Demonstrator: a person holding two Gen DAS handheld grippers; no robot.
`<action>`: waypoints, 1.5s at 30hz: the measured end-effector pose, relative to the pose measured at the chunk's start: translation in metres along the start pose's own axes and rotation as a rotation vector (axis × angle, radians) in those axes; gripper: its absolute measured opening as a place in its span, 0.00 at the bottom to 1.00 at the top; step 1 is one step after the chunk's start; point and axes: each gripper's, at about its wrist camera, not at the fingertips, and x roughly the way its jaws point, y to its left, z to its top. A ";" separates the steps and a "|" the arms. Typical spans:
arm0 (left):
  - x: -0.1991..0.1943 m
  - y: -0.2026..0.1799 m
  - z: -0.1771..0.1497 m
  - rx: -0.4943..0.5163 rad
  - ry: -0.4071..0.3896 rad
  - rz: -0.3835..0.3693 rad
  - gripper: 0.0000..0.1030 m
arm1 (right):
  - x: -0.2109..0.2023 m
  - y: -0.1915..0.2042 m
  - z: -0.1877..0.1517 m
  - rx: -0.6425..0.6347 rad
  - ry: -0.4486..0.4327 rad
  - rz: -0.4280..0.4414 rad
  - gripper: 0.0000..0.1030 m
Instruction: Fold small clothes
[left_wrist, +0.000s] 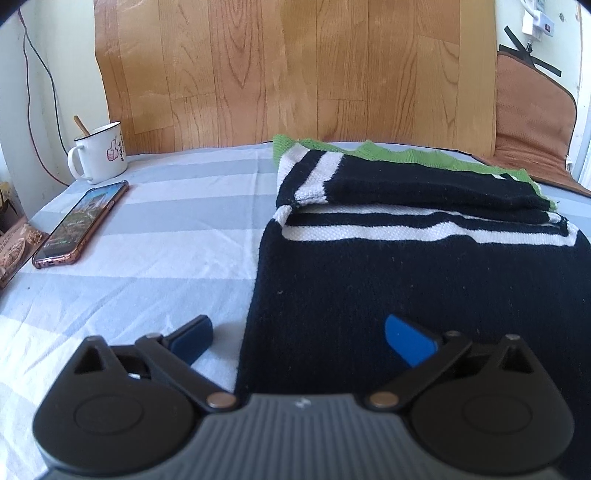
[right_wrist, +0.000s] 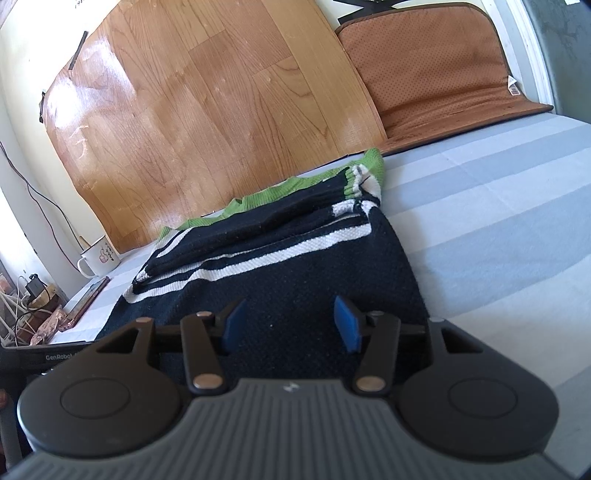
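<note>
A small black knit sweater (left_wrist: 424, 280) with white stripes and a green hem lies flat on the striped sheet, its sleeves folded across the far part. It also shows in the right wrist view (right_wrist: 295, 280). My left gripper (left_wrist: 299, 339) is open and empty, straddling the sweater's near left edge: the left finger over the sheet, the right finger over black knit. My right gripper (right_wrist: 291, 325) is open and empty, both blue pads just above the sweater's near right part.
A white enamel mug (left_wrist: 99, 153) with a spoon and a phone (left_wrist: 81, 223) in a pink case lie at the left. A wood-pattern board (left_wrist: 295, 74) and a brown mat (right_wrist: 439, 62) lean at the back. Cables and clutter (right_wrist: 33, 306) sit beyond the left edge.
</note>
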 end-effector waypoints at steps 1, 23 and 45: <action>0.000 0.001 0.000 -0.006 0.002 -0.006 1.00 | 0.000 0.000 0.000 0.000 0.000 0.001 0.54; -0.002 0.007 -0.001 -0.013 0.006 -0.040 1.00 | 0.002 0.003 0.000 -0.025 0.003 -0.001 0.59; -0.003 0.009 -0.001 0.013 0.013 -0.063 1.00 | 0.002 0.005 -0.001 -0.034 0.004 -0.005 0.62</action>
